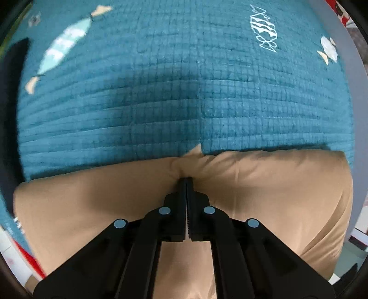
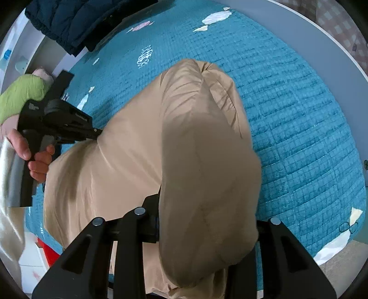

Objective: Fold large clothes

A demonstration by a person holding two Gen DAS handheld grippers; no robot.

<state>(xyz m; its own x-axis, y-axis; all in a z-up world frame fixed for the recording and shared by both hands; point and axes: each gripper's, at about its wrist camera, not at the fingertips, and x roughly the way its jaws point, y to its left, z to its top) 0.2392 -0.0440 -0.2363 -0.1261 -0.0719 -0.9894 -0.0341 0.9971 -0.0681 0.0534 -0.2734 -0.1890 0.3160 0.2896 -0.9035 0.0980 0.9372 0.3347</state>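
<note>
A big blue-green quilt covers the bed. It is stitched in little squares and has candy pictures and a long pale fish shape on it. A pale gray edge runs around the quilt like a frame. A dark blue puffy coat lies at the far corner. Past the edge is some checked cloth. Low on the left sits something red beside something white. The light is soft.

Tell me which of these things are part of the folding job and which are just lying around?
In the job:
tan garment
left gripper, shut on it
right gripper, fingertips hidden under the cloth

Lying about:
dark blue jacket
teal quilted blanket
</note>
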